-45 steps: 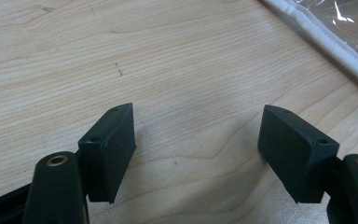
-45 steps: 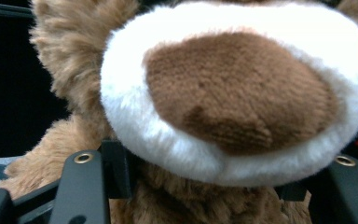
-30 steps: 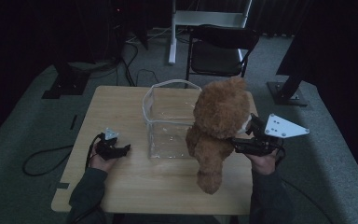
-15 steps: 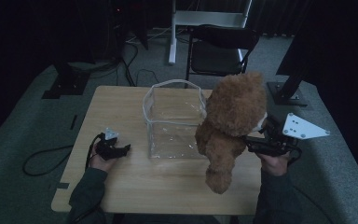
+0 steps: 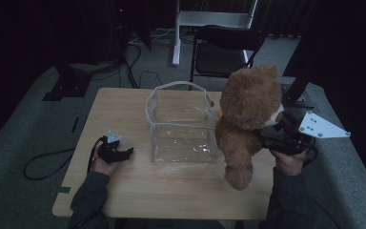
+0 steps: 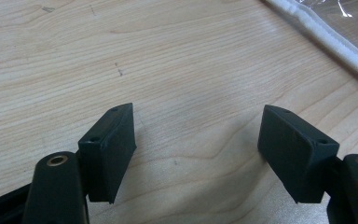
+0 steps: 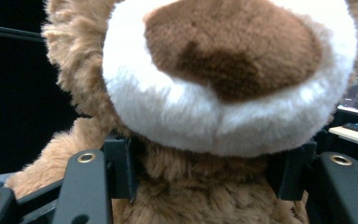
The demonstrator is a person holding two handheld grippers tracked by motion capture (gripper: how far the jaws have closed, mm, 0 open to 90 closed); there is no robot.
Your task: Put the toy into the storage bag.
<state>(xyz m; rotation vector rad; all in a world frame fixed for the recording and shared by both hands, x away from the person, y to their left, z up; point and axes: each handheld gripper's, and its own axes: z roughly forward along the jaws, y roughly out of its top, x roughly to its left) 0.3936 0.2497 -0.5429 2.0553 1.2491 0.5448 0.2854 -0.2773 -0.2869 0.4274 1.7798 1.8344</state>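
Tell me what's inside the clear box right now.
The clear box looks empty; the table shows through it. The teddy bear covers its right wall, so that corner is hidden.

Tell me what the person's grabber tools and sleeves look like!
Both grippers are black. The left gripper has two chunky, blocky black pads with small screw holes, on arms with brass-coloured rivets. A black cable trails from it. The right gripper carries a pale grey three-cornered plate dotted with holes. The sleeves are dark grey-green.

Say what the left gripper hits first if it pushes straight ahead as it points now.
Probably the clear bag: the left gripper lies open and low on the table, aimed at its near wall, white hem ahead.
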